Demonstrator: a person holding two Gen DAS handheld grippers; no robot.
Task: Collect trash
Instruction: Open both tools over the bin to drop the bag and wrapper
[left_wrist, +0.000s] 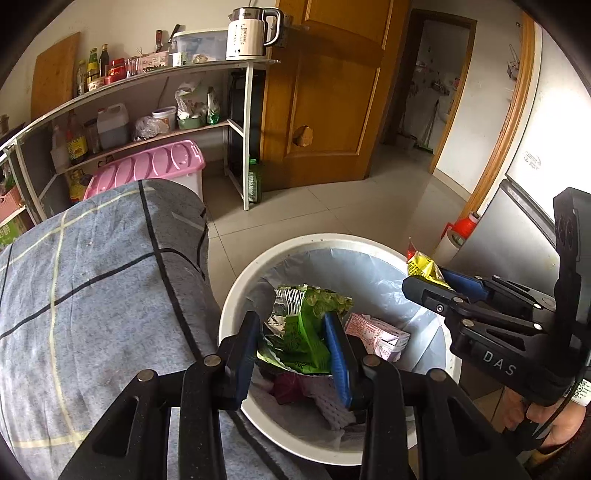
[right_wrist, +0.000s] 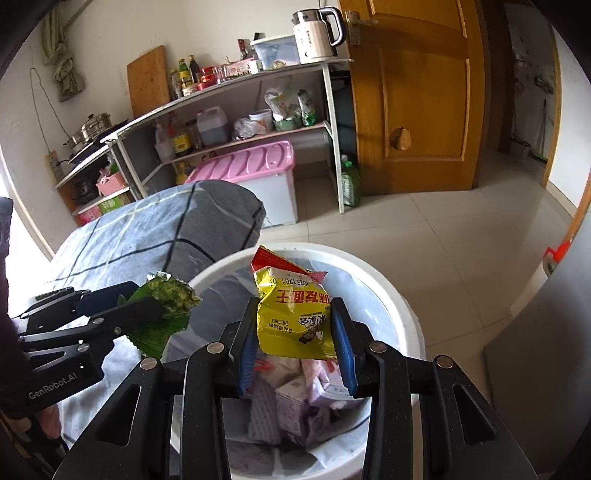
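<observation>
Green snack wrapper (left_wrist: 306, 332) sits pinched in the left gripper (left_wrist: 295, 350), a yellow packet (right_wrist: 295, 317) pinched in the right gripper (right_wrist: 295, 347), both above the white bin (left_wrist: 236, 295) beside the tabletop's corner. To drop cleanly, centre each over the liner, then spread the jaws fully.

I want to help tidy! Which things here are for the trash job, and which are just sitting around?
For the job: crinkly green snack wrapper, yellow foil snack packet, round white plastic-lined bin.

Just lying about: white electric kettle, pink-lidded plastic box, green bottle.
</observation>
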